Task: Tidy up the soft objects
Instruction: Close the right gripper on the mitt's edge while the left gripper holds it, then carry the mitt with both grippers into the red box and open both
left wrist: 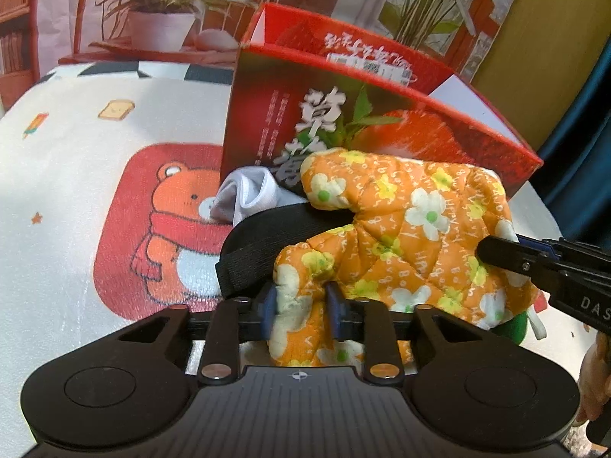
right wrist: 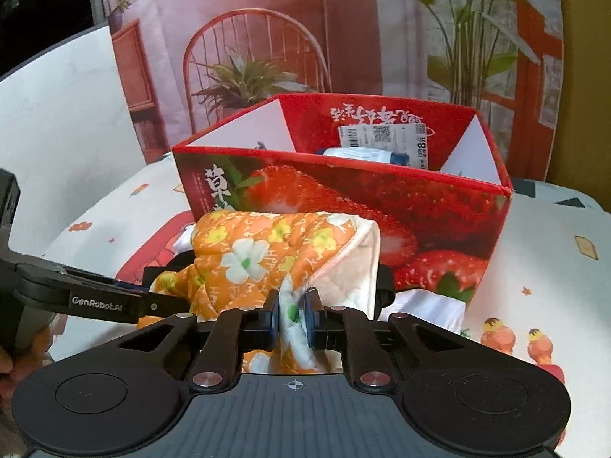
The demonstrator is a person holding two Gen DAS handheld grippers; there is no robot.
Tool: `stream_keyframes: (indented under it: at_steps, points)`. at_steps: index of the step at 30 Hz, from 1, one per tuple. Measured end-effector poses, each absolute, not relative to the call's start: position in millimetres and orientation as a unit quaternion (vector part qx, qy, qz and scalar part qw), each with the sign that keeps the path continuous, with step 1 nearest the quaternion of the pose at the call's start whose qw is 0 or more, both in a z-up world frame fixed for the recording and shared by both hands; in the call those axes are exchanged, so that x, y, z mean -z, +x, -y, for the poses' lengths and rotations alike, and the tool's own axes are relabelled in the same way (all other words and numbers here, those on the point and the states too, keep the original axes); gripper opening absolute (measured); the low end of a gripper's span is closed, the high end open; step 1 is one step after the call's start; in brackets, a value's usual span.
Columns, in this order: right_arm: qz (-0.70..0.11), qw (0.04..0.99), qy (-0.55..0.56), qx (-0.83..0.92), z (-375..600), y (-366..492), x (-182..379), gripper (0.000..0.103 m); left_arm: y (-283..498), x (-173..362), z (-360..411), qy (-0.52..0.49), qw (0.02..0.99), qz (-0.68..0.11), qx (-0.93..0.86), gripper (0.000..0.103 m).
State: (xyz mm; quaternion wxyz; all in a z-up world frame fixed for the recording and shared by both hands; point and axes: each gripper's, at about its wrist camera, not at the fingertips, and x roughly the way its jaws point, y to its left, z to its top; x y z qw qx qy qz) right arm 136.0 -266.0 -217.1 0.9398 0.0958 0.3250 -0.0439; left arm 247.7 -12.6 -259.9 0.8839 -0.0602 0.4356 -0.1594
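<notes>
A white sock (left wrist: pixel 244 196) and a black fabric piece (left wrist: pixel 259 244) lie partly buried under the orange floral quilted cloth (left wrist: pixel 412 225), so their full shapes cannot be made out. The cloth sits on the cartoon-print table cover (left wrist: pixel 76 175), just in front of the red strawberry box (left wrist: pixel 343 122); inside the box only a sliver of a blue-and-white item (right wrist: pixel 362 154) shows above the rim. The left gripper (left wrist: pixel 301 305) angles downward, its blue pads clamped on the cloth's near corner. The right gripper (right wrist: pixel 292 313) also tilts down, pads pinched on the cloth's white-lined edge. A green object (left wrist: pixel 515 324) peeks from beneath the cloth, unidentifiable.
</notes>
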Motion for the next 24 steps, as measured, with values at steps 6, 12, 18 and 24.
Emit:
stream_keyframes:
  at_steps: [6, 12, 18, 24]
  points:
    - [-0.296, 0.950, 0.093, 0.038, 271, 130, 200, 0.009, 236, 229, 17, -0.039, 0.907, -0.384, 0.170, 0.015]
    - [-0.254, 0.962, 0.096, 0.027, 279, 126, 171, 0.009, 227, 199, 12, -0.036, 0.925, -0.336, 0.176, 0.015]
    - [-0.220, 0.972, 0.080, 0.019, 284, 135, 141, 0.009, 237, 164, 16, -0.033, 0.940, -0.291, 0.175, 0.014]
    - [-0.194, 0.978, 0.074, 0.021, 305, 166, 116, 0.009, 273, 132, 30, -0.012, 0.956, -0.241, 0.168, 0.014]
